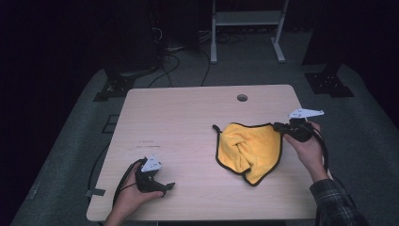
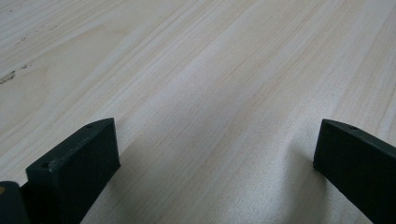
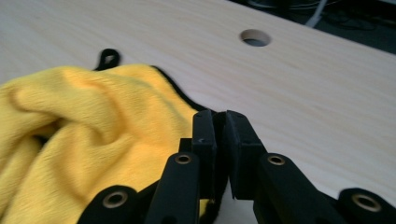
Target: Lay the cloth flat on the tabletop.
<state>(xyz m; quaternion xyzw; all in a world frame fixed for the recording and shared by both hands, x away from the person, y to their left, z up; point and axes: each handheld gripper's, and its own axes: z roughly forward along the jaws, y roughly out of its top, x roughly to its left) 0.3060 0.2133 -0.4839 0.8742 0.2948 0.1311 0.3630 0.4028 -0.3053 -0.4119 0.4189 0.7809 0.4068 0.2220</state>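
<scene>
A pale wooden table (image 1: 188,141) is seen from above in a dark room. A person's two forearms come in from the bottom edge, each hand holding a black two-jaw gripper with a trailing cable.

A yellow cloth (image 1: 249,148) with a black stitched border lies crumpled on the right half of the table, loosely bunched with folds across its middle. A small black hanging loop (image 1: 216,128) sticks out from its upper left corner and rests flat on the wood.

The right gripper (image 1: 278,126) is at the cloth's upper right corner, close to the table's right edge. In the right gripper view its jaws are clenched together, pinching the black-edged corner of the cloth (image 3: 93,140) between them, with the yellow fabric spreading away to the left. A round hole (image 3: 255,37) in the tabletop shows beyond the cloth, near the far edge.

The left gripper (image 1: 165,187) rests low near the front left corner of the table, well apart from the cloth. In the left gripper view its jaws stand wide apart, released, with bare wood grain (image 2: 210,93) between them.

Beyond the table, cables and the legs of a white stand (image 1: 247,28) sit on a grey floor.
</scene>
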